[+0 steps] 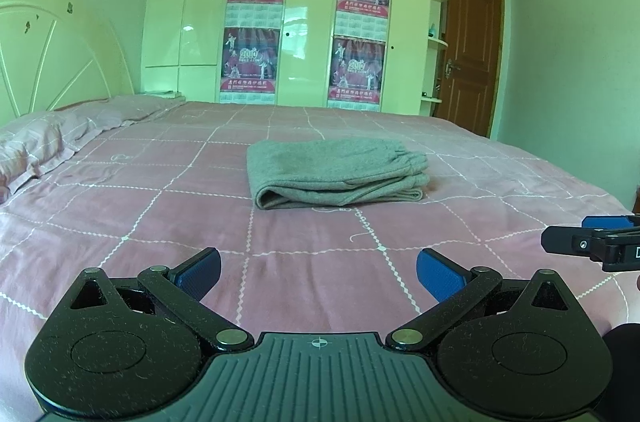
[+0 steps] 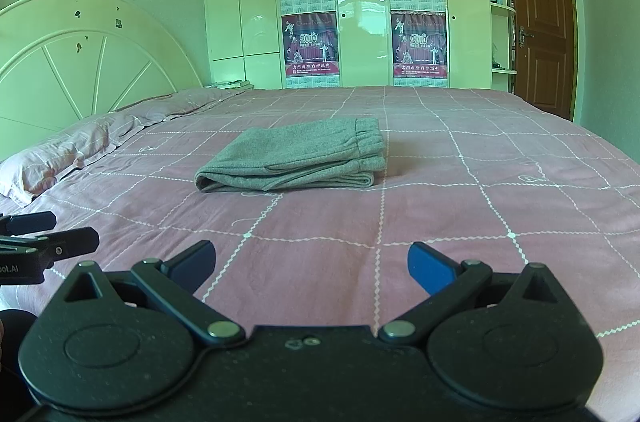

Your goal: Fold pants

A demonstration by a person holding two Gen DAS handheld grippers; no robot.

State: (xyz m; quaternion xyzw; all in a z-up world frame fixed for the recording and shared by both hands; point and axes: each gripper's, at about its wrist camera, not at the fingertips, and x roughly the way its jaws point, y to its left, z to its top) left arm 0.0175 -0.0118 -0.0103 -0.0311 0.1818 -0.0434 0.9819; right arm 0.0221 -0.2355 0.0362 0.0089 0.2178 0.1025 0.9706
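Grey pants [image 1: 336, 172] lie folded in a compact stack on the pink checked bedspread [image 1: 160, 222], elastic waistband to the right. They also show in the right wrist view [image 2: 296, 156]. My left gripper [image 1: 318, 274] is open and empty, held above the bedspread well short of the pants. My right gripper [image 2: 310, 262] is open and empty, also short of the pants. The right gripper's tip shows at the right edge of the left wrist view [image 1: 592, 240]. The left gripper's tip shows at the left edge of the right wrist view [image 2: 48, 238].
A pink pillow [image 2: 68, 150] lies at the left by the white headboard [image 2: 80, 58]. A white wardrobe with posters [image 2: 360, 2] stands behind the bed. A brown door [image 2: 540, 22] is at the right.
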